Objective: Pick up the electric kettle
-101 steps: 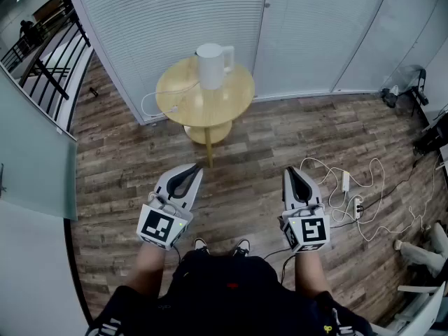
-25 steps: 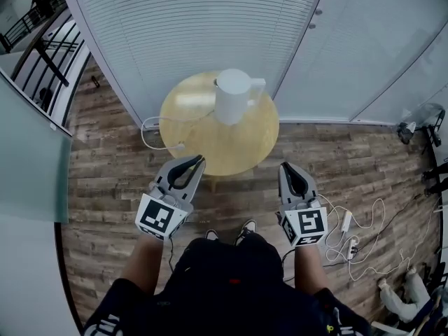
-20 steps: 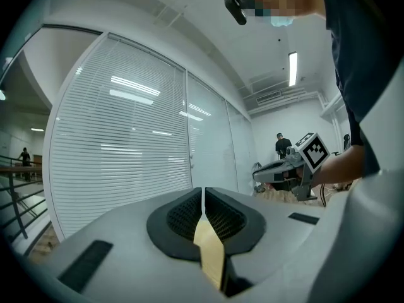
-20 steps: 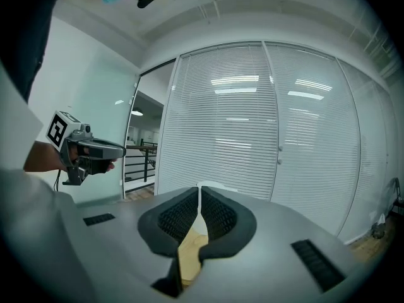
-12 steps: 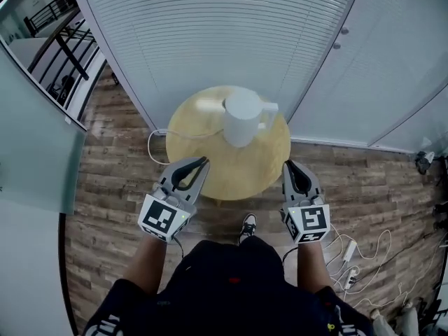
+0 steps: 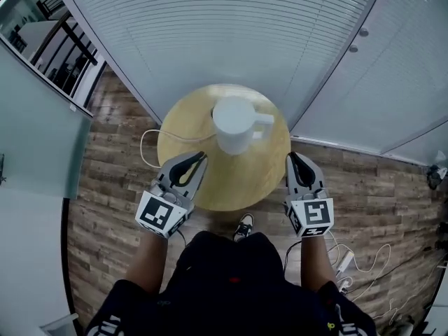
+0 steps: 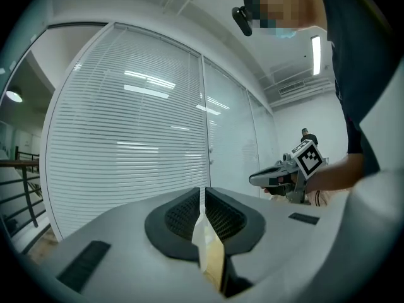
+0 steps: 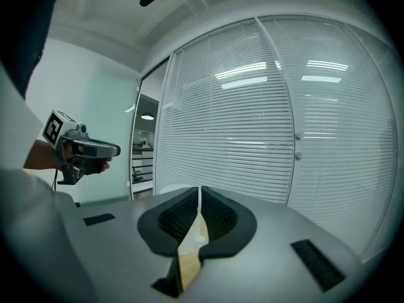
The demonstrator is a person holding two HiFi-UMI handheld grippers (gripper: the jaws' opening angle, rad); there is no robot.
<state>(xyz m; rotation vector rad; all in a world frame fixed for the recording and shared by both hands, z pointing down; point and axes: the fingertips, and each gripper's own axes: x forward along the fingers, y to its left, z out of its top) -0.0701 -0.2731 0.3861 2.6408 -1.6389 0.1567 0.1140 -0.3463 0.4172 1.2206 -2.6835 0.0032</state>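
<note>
1. White kettle stands upright in the middle of the round wooden table, ahead of both grippers and between them.
2. Its handle juts right, so the right gripper looks nearer for a grasp; the left gripper hovers over the table's front-left.
3. Both pairs of jaws are pressed together, empty.
4. A cord loops off the table's left; blinds stand behind. Nothing blocks the reach.

A round table of light wood stands on a floor of brown wooden planks, close before white slatted blinds. A thin white cable loops beside the table's left edge, over the floor.
</note>
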